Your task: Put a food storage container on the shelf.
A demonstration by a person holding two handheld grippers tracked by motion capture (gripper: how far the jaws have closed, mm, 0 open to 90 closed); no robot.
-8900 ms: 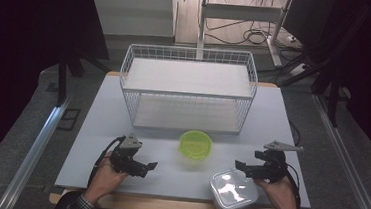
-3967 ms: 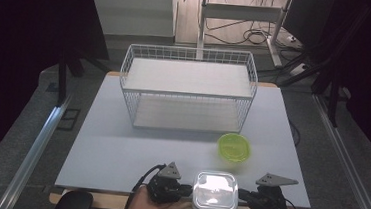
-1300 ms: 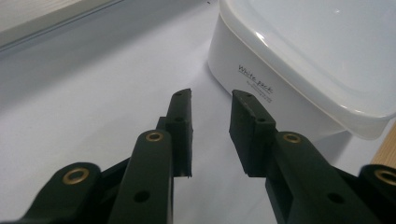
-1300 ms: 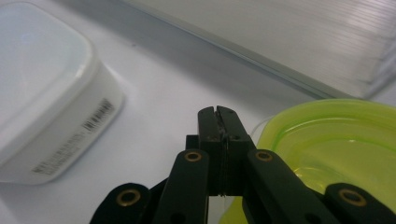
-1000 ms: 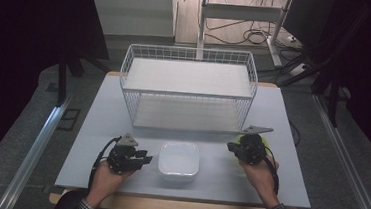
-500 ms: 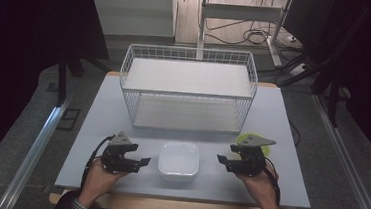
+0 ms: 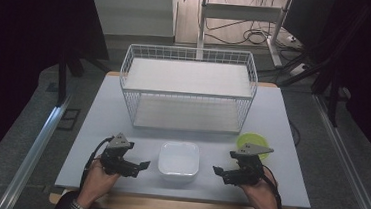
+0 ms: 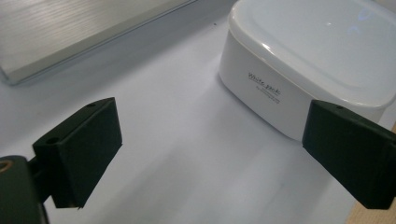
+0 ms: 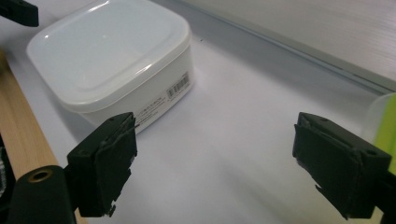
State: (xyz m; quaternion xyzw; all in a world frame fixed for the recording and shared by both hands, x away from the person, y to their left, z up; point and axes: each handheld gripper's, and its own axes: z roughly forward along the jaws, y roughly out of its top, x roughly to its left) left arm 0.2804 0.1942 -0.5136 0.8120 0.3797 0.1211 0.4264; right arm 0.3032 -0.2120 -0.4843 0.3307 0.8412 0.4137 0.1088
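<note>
- Container [image 7: 178, 159], white, lidded, near bench [image 7: 96, 127] front edge: an uneven push could slide it off.
- Left tool [image 7: 141, 164], right tool [image 7: 217, 171]: jaws spread, just been opening, nothing between them.

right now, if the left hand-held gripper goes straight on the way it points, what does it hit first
Most likely the white container. The left hand-held gripper, jaws open and empty, points across the table at its near side. In its own view the box sits toward the right jaw, so contact may be off-centre.

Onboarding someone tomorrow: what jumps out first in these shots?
The white lidded container sits at the table's near-centre, flanked by the left gripper and right gripper, whose fingers have just been opening with nothing between them. Behind stands the white wire basket; a lime-green lid lies behind the right gripper.
</note>
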